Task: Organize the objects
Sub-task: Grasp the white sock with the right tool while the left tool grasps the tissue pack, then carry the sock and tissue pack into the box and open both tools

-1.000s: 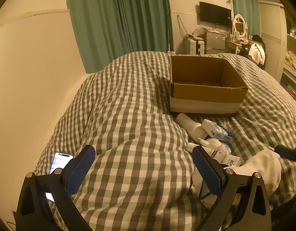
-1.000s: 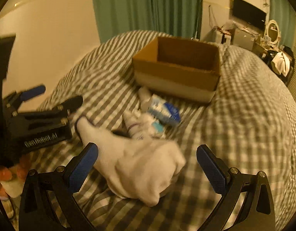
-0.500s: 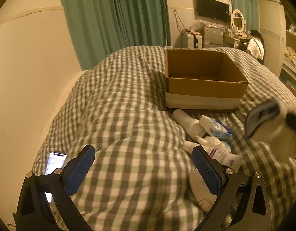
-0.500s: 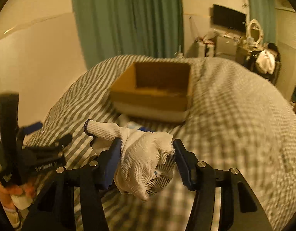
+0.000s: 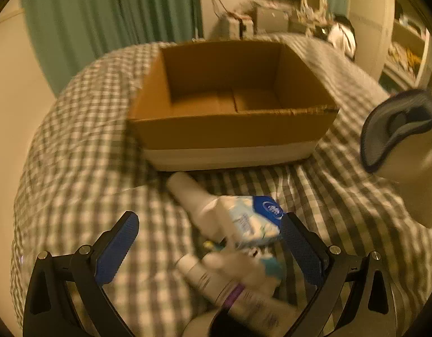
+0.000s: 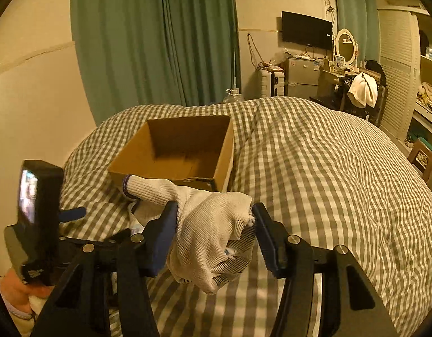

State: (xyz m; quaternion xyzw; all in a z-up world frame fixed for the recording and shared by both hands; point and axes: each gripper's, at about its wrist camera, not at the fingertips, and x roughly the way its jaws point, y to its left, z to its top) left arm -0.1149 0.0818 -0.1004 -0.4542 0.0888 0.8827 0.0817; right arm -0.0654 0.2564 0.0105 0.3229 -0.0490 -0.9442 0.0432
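Lifted off the bed (image 6: 314, 168) now, the white glove (image 6: 213, 233) is riding clamped in my right tool (image 6: 214, 237) toward the cardboard box (image 6: 173, 151), while my left tool (image 5: 208, 248) is dropping wide open, holding nothing, over the toiletry bottles (image 5: 216, 224).

Dim, amber-tinted indoor light; fisheye warp in both views.

The left wrist view is smeared by motion blur: the bottles (image 5: 216, 252) near the lens and the checked bedspread (image 5: 75, 168) lose their edges, though the cardboard box (image 5: 230, 129) stays fairly readable. The right wrist view is sharper (the knit of the white glove (image 6: 213, 230) shows clearly). Both frames darken to black at the rounded corners, and straight lines bow near the rim. Soft shadow fills the box interior.
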